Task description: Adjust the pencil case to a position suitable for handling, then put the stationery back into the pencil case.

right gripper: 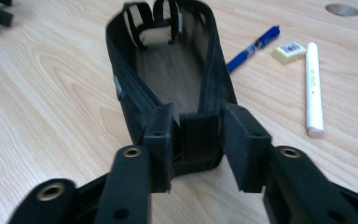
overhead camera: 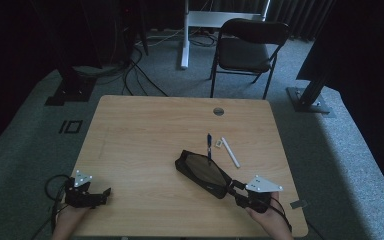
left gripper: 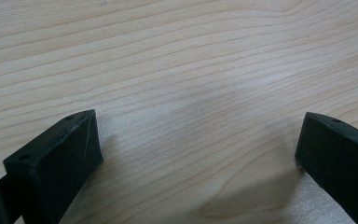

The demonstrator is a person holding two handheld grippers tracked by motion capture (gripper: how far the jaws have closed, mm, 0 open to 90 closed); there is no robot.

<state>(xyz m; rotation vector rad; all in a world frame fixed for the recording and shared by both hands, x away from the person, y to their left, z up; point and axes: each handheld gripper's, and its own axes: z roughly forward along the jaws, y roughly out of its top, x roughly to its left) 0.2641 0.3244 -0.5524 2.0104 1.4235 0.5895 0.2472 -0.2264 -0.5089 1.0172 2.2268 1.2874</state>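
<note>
Item: grey carpeted room, dark curtains; a black chair (overhead camera: 249, 47) at 12 o'clock beyond our light wooden desk (overhead camera: 145, 135). On the desk: open black pencil case (overhead camera: 203, 172) right of centre; blue pen (overhead camera: 209, 145), eraser (overhead camera: 219, 144) and white marker (overhead camera: 230, 152) at its 1 o'clock. Our left gripper (overhead camera: 104, 194) rests at 7 o'clock, jaws spread over bare wood. Our right gripper (overhead camera: 231, 187), at 5 o'clock, has its jaws around the case's near end, left pad touching, right pad just clear.
</note>
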